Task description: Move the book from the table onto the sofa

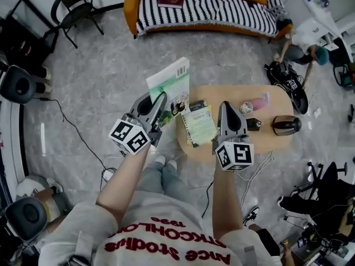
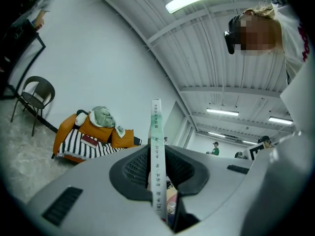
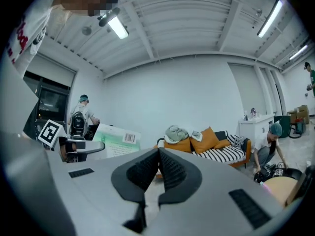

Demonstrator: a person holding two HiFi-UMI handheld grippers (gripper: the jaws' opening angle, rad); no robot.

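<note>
Book [image 1: 171, 81]: thin paperback, judged light, stiff enough to stand on edge but liable to flex or slip between the pads. Best hold is deep in the jaws at the spine. Green-and-white cover, barcode, printed spine. Left gripper [image 1: 160, 105] clamps it in the air, left of the table [image 1: 266, 140]; sofa [image 1: 222, 13] far. Right gripper [image 1: 225, 111] closed, empty.

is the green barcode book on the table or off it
Off it. The green book is clamped in the left gripper, raised clear of the table.
</note>
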